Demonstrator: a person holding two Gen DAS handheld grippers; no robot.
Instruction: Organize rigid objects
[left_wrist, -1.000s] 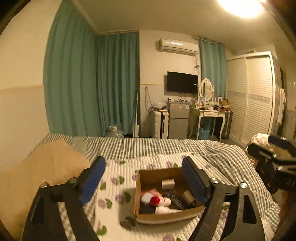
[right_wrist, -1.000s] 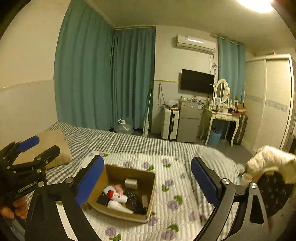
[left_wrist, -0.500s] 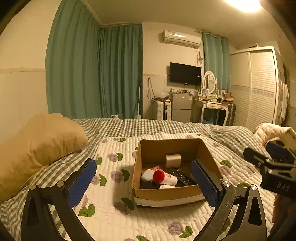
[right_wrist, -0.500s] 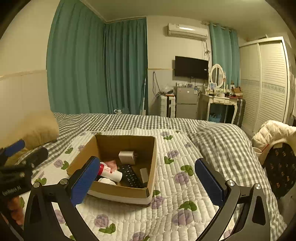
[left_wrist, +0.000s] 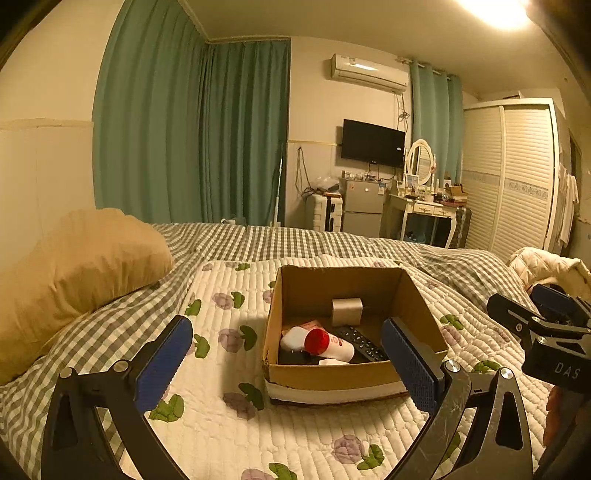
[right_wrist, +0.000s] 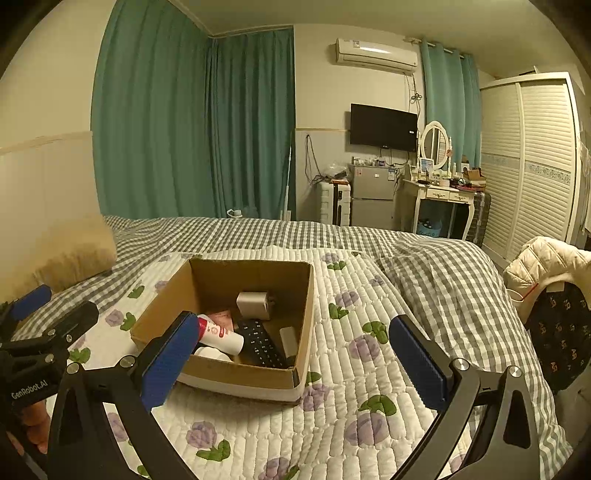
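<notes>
Tan pillow (left_wrist: 77, 273) on quilted bed (left_wrist: 229, 424)

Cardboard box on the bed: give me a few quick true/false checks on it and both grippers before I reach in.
1. The cardboard box sits on the floral quilt. True.
2. The left gripper is shut on the remote. False: it is open and empty; the black remote lies in the box.
3. The red-capped bottle stands upright. False: it lies on its side.
4. The right gripper is open. True.
</notes>
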